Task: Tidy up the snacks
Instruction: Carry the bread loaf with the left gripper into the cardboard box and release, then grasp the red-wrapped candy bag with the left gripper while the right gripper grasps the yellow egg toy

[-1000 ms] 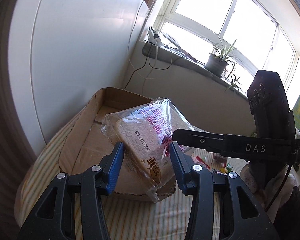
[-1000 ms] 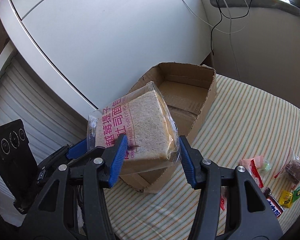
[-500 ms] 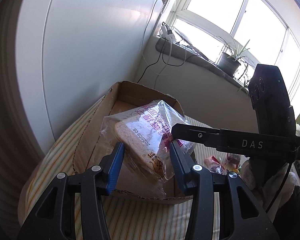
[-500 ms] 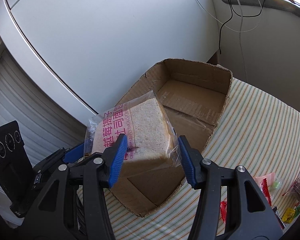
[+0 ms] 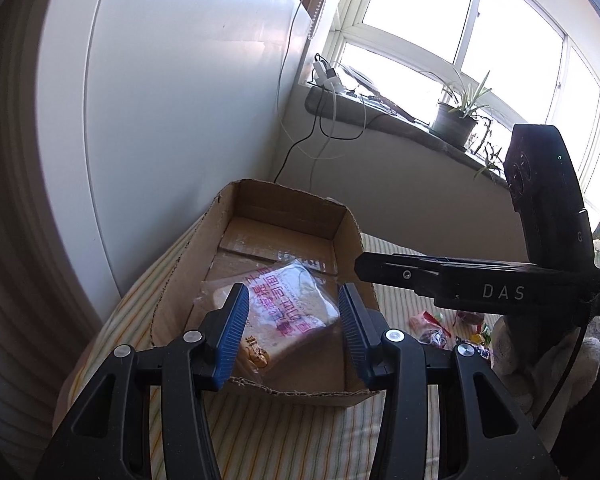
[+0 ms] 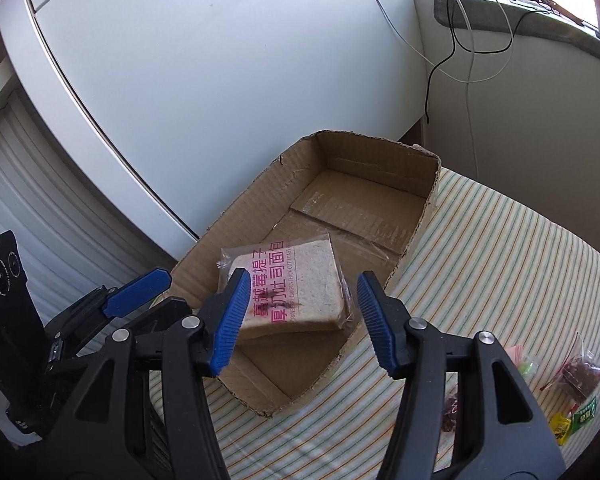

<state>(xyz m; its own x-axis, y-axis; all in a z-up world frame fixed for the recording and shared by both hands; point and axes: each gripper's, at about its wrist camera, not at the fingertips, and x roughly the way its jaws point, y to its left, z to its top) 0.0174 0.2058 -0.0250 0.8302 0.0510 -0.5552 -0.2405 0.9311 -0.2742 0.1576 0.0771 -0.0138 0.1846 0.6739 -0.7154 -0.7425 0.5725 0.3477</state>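
Two hand-held grippers hover over a cardboard box (image 6: pixel 384 216) on a striped surface (image 6: pixel 500 248). Bagged bread (image 6: pixel 296 284), clear wrap w/ pink print, lies flat on the box floor toward the near end, tilted a bit across the box. Left hand-held gripper (image 5: pixel 292 332) sits above the near box wall, blue pads part open w/ the bread seen between them but lower down, pads not pressing it. Right hand-held gripper (image 6: pixel 300 316) is also above the bread; its jaws are opening, pads clear of the bag on both sides, gap showing esp. on the right pad. In the right wrist view the left unit's blue fingertips (image 6: pixel 136 292) poke in from the left, near the box's near-left corner. Small snack packets (image 6: pixel 580 376) lie loose on the surface to the right of the box, well apart from it: a reddish-brown pack, a pink one, yellow and green bits. Beyond the box: white wall panel, windowsill (image 5: pixel 380 114) w/ a power strip and cables hanging down, potted plant (image 5: pixel 456 120) further along the sill. Rest of the box is bare cardboard w/ tape strips.
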